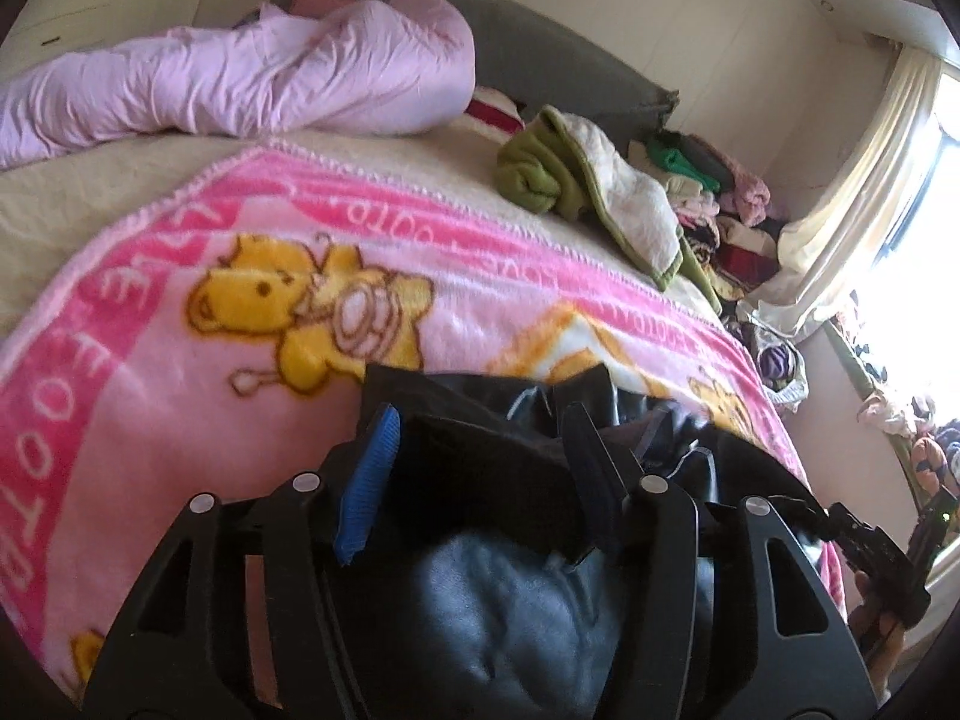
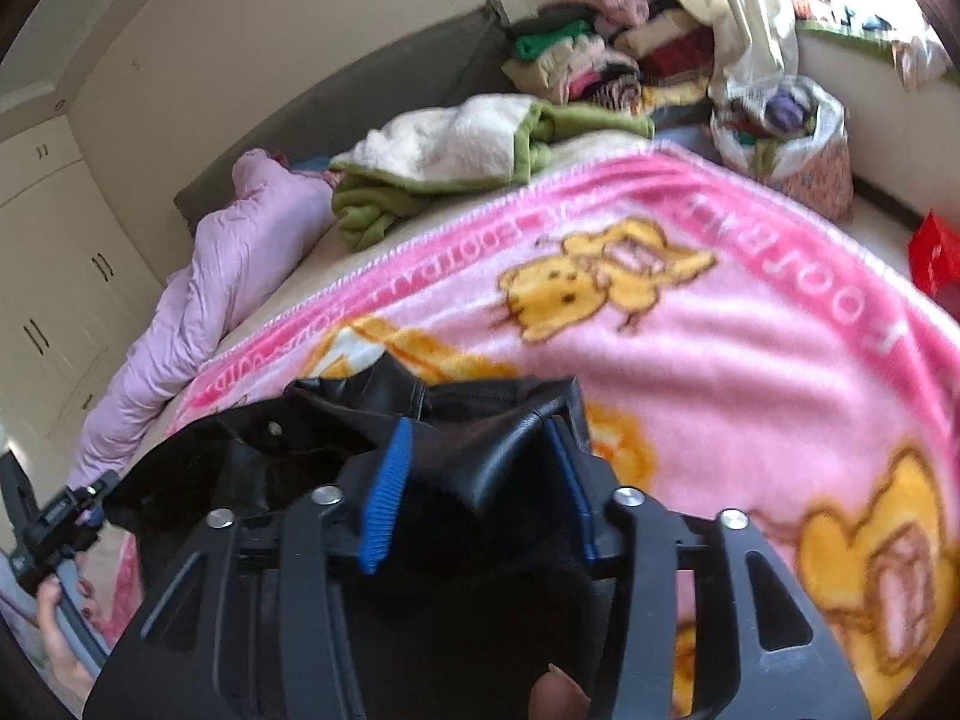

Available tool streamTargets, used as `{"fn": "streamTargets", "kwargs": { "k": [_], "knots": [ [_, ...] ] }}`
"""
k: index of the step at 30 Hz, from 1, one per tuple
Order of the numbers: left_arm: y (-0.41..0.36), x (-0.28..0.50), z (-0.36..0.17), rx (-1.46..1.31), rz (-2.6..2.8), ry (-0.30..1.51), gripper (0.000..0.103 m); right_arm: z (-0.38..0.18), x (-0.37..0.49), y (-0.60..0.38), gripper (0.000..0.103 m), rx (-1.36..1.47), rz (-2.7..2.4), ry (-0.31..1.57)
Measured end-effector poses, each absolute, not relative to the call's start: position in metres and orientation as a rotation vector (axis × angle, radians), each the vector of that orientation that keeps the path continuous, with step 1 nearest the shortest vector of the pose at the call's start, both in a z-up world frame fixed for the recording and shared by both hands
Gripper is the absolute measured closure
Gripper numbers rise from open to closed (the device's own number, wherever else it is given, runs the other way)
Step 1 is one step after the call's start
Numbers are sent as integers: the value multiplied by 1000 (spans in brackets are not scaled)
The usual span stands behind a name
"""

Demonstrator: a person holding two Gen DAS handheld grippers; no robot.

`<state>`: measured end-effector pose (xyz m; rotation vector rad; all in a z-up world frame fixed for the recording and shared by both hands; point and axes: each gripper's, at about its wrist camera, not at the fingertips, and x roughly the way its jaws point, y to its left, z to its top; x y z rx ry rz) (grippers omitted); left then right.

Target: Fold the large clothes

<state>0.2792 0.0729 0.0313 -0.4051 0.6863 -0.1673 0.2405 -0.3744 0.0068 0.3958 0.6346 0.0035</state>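
**Black garment lay between both parted grippers at the near edge of the bed**

On the far left, a lilac duvet lay rolled against the grey headboard. The pink bear-print blanket covered the middle of the bed, its broad centre bare, its stitched edge running toward the far right. The left gripper stood with jaws parted, pads clear of the black leather garment bunched between them at the near edge. The right gripper was likewise parted, a fold of the garment between its fingers, ungripped. Far right, a green-and-cream blanket sat heaped near piled clothes beside the bed.
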Motion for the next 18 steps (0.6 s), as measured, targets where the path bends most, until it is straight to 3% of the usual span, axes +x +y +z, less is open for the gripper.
{"fn": "streamTargets", "kwargs": {
  "k": [7, 16, 17, 18],
  "knots": [
    [67, 285, 25, -245, -131, 711, 55, 13, 241, -362, 50, 182, -35, 661],
    [57, 308, -29, -112, -167, 890, 55, -30, 278, -344, 49, 22, -50, 819],
    [57, 309, -32, -115, -167, 888, 57, -35, 281, -344, 53, 10, -54, 822],
    [58, 309, -33, -126, -168, 886, 59, -37, 282, -344, 69, 2, -57, 816]
  ]
}}
